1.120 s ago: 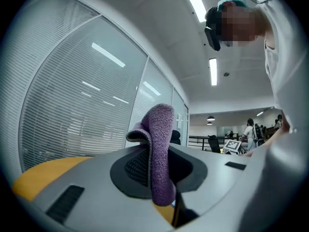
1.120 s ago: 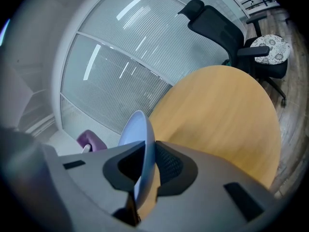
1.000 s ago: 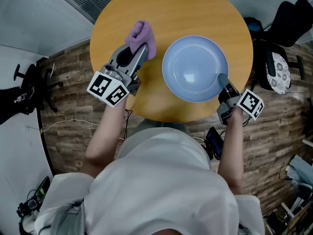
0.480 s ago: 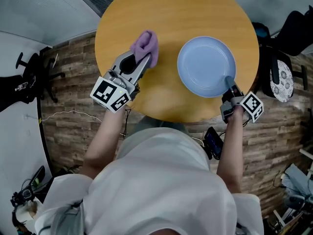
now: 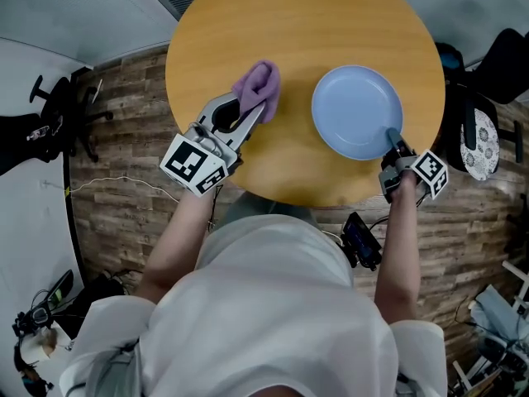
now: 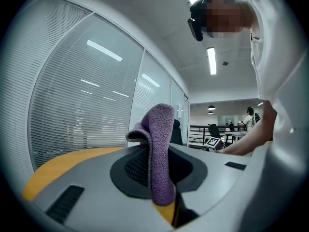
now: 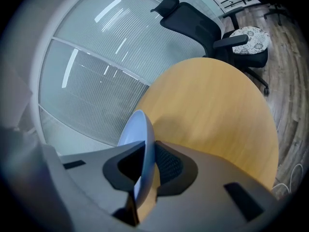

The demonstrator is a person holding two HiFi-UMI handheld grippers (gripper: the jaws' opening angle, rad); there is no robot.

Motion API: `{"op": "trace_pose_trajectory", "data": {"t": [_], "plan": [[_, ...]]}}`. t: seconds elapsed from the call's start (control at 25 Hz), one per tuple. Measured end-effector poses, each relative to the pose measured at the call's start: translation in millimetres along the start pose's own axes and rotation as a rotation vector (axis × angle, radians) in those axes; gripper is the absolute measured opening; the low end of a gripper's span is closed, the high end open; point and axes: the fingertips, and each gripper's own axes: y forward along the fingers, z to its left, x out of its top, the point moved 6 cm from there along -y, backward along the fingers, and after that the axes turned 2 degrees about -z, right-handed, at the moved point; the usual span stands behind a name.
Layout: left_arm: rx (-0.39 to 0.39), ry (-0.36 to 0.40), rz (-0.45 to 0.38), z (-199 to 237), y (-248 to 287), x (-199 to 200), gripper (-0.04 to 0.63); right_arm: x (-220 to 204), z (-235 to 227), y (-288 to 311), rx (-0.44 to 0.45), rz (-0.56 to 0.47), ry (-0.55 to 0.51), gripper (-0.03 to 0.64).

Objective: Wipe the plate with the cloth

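The left gripper [image 5: 252,112] was clamped on the purple cloth [image 5: 258,84], its 2 jaws pressed together on a folded strip of it. The bunched cloth ran lengthwise along the gripper's own line, its free end pointing away from the person toward the middle of the round wooden table [image 5: 306,23]. Well apart from it, over the table's right half, the pale blue plate [image 5: 357,110] faced up; being round, it had no long axis. The right gripper [image 5: 391,136] gripped its near rim, which passed edge-on between the 2 pads. Whether the plate's base touched the wood could not be told.
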Motion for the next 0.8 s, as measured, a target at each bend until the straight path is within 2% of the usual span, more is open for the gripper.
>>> {"op": "trace_pose_trajectory", "data": {"t": [0.4, 0.8], "plan": [[0.028, -0.016, -0.001, 1.0, -7.5, -1.4, 0.064, 9.9, -15.9, 21.0, -0.023, 0.026, -0.01, 0.057], [0.06, -0.014, 0.004, 4.2, -19.7, 0.3, 0.065, 6.9, -35.7, 31.5, -0.058, -0.024, 0.045, 0.058]]}}
